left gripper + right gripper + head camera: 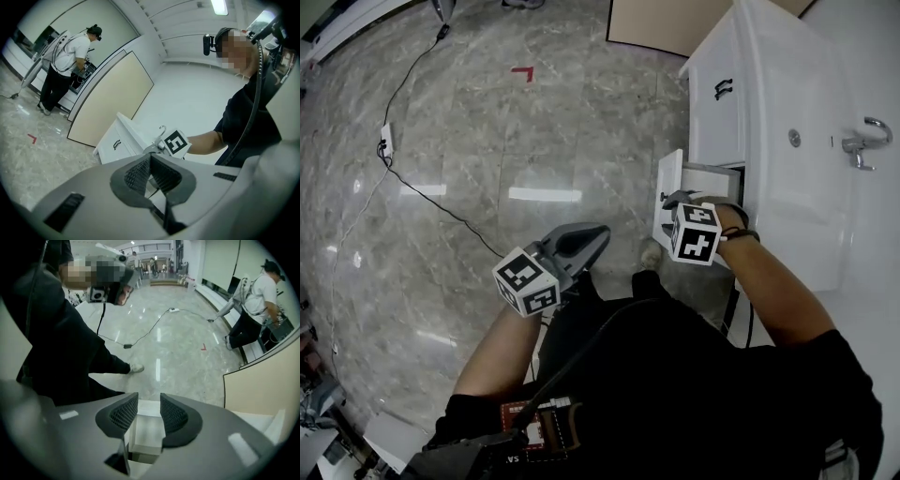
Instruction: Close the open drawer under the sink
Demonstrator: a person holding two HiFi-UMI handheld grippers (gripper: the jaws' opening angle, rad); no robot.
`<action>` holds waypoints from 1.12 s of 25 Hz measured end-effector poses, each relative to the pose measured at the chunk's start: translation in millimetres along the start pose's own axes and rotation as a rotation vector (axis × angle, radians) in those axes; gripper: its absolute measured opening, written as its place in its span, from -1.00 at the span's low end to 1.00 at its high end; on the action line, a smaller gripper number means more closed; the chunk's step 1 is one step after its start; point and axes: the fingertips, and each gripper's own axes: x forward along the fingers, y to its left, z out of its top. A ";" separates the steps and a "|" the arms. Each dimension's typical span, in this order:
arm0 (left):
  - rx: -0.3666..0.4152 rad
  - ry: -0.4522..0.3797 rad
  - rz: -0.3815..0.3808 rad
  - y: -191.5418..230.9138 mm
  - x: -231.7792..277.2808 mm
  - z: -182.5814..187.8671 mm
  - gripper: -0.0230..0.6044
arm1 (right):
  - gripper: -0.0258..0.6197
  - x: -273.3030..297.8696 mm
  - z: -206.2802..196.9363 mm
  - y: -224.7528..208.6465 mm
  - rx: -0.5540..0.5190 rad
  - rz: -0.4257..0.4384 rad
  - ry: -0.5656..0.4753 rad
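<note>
The white vanity cabinet [741, 103] stands at the right, and its lower drawer [669, 192] is pulled out toward the floor. My right gripper [677, 200] points steeply down right over the drawer's front edge. In the right gripper view its jaws [149, 411] stand apart, with the drawer's white top edge [146, 430] showing in the gap and no pad pressing on it. My left gripper [592, 238] hangs over the floor left of the drawer, away from the cabinet. Its pads [150, 158] meet at the tip with nothing between them.
A closed drawer with a black handle [724, 88] sits above the open one. The faucet [862, 145] is on the sink top. A cable [403, 178] and a red mark [523, 72] lie on the floor. A beige board [661, 23] leans nearby. Another person [70, 58] stands far off.
</note>
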 end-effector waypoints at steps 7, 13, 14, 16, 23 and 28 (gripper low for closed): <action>-0.051 0.047 -0.010 19.2 0.8 -40.9 -0.93 | -0.44 83.3 -23.6 -4.5 -0.063 0.064 0.239; -0.091 0.074 -0.026 37.2 7.5 -69.0 -0.93 | -0.44 145.2 -31.1 -22.5 -0.105 0.056 0.356; -0.100 0.076 -0.026 39.8 9.0 -70.5 -0.93 | -0.44 154.4 -33.9 -26.0 -0.116 0.055 0.377; -0.116 0.075 -0.025 44.2 11.8 -72.3 -0.93 | -0.44 170.9 -41.9 -34.0 -0.148 0.044 0.430; -0.159 0.091 -0.006 60.5 8.2 -94.2 -0.93 | -0.44 224.5 -72.6 -54.4 -0.238 0.038 0.626; -0.175 0.078 0.000 70.4 10.7 -99.7 -0.93 | -0.44 241.8 -94.4 -69.2 -0.259 0.031 0.751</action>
